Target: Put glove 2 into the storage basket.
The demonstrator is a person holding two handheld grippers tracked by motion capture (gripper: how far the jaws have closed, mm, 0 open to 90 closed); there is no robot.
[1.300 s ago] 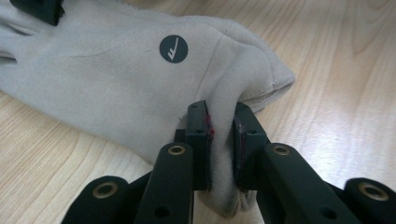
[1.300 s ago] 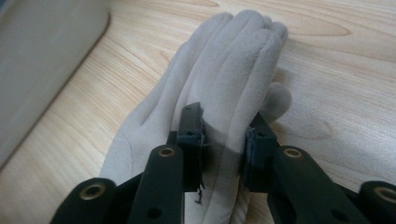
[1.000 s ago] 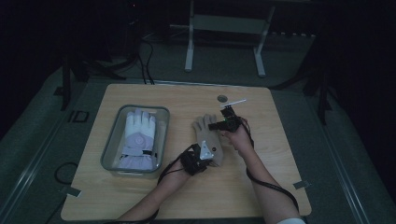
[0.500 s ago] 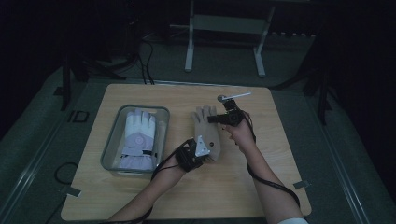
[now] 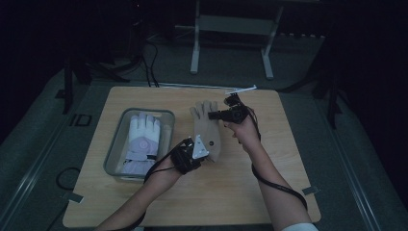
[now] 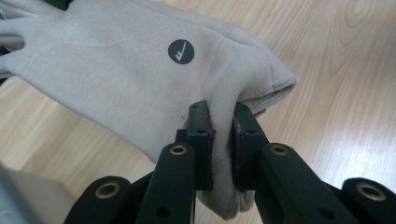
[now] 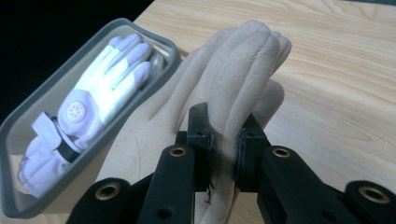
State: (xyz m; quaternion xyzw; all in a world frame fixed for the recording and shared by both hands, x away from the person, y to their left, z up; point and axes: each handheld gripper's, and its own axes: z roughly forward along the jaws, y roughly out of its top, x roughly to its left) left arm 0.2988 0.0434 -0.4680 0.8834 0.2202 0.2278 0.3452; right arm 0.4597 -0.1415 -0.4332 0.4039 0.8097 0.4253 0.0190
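A beige suede glove (image 5: 206, 130) hangs above the middle of the wooden table (image 5: 288, 159), held at both ends. My left gripper (image 5: 204, 153) is shut on its cuff (image 6: 223, 126), near a round dark logo (image 6: 180, 51). My right gripper (image 5: 214, 114) is shut on the glove's fingers (image 7: 243, 70), which bunch together between its jaws. A white glove (image 5: 140, 142) with a round emblem (image 7: 74, 111) lies in a grey tray (image 5: 118, 144) to the left of the beige one.
The tray (image 7: 140, 35) sits on the left half of the table. A small white strip (image 5: 240, 90) lies at the table's far edge. Dark floor, cables and a metal stand (image 5: 231, 29) lie beyond the table.
Both grippers have risen with the beige glove between them, lifting it off the table. The right hand has moved toward the far edge, stretching the glove out.
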